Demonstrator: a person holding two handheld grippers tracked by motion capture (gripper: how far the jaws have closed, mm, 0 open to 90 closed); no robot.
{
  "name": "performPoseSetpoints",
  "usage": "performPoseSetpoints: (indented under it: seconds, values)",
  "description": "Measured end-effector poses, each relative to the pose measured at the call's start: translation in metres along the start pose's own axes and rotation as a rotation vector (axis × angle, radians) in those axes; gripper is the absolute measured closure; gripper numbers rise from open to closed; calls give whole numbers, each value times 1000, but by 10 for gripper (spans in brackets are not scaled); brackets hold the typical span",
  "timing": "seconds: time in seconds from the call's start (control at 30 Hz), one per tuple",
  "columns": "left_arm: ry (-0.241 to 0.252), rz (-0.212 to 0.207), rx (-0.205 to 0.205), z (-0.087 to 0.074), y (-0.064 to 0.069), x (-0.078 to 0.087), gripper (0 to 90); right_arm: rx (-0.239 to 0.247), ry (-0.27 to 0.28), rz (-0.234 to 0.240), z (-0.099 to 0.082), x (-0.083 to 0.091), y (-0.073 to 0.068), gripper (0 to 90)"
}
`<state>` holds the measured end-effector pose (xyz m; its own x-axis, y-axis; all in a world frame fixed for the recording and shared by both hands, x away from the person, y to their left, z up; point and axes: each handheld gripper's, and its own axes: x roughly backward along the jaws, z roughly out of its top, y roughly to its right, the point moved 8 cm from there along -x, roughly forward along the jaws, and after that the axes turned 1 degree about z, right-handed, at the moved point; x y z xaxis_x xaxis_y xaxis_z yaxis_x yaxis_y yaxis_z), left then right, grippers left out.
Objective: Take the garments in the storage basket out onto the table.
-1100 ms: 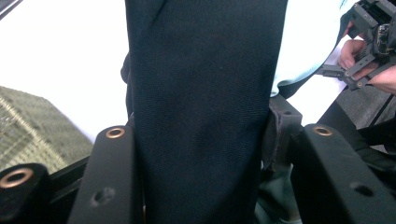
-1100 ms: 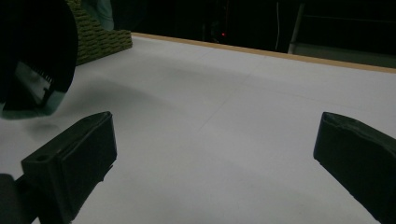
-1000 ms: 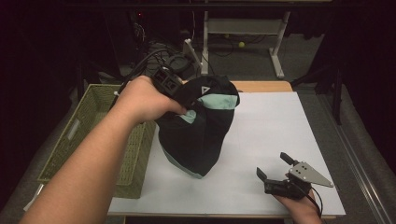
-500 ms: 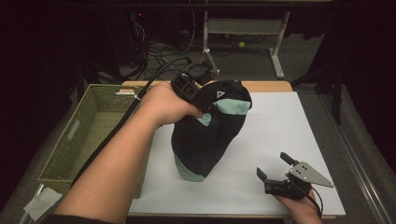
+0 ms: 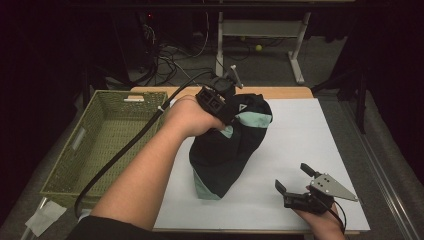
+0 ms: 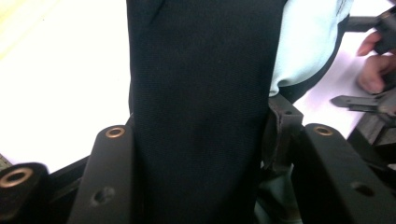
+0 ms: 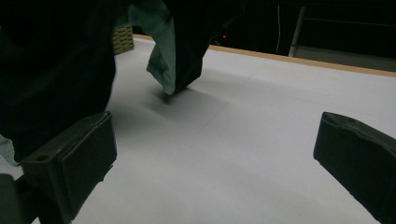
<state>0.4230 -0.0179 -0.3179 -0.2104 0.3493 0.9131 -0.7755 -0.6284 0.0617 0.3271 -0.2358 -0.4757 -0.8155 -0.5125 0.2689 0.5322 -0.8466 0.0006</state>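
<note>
A black garment with pale green trim (image 5: 227,150) hangs in a bunch over the white table sheet (image 5: 300,145), its lower end resting on the sheet. My left gripper (image 5: 235,112) holds it from the top, shut on a thick fold of black cloth (image 6: 201,116) that fills the space between the jaws. My right gripper (image 5: 295,179) rests at the front right of the table, open, with nothing between its pads (image 7: 74,163). In the right gripper view the garment (image 7: 56,70) hangs just ahead and to the left, and a green cuff (image 7: 163,60) touches the sheet.
A green woven basket (image 5: 100,145) stands left of the white sheet, with nothing in it. A scrap of white paper (image 5: 42,220) lies by its near corner. The left gripper's cable (image 5: 130,145) trails over the basket rim. Desk legs and cables stand beyond the table's far edge.
My left gripper has carried the garment to the right and lower, from beside the basket to over the white sheet. The right gripper has stayed where it was.
</note>
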Motion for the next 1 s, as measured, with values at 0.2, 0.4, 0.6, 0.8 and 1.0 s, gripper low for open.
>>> performPoseSetpoints:
  seconds: [0.2, 0.4, 0.6, 0.8, 1.0]
  values:
    - [0, 25, -13, -3, -4, -26, 480, 0, -1, 3, 0, 0, 0, 0]
    - [-18, 26, -24, -10, -6, -52, 478, 0, -2, 2, 0, 0, 0, 0]
    - [-34, 17, -11, -18, -7, -74, 473, 0, -3, 2, 0, 1, 0, 0]
    - [-35, 17, -11, -25, -9, -92, 458, 1, -3, 2, 0, 1, 0, 0]
    - [-30, 26, -4, -31, -11, -109, 450, 1, -5, 1, -1, 1, 1, 0]
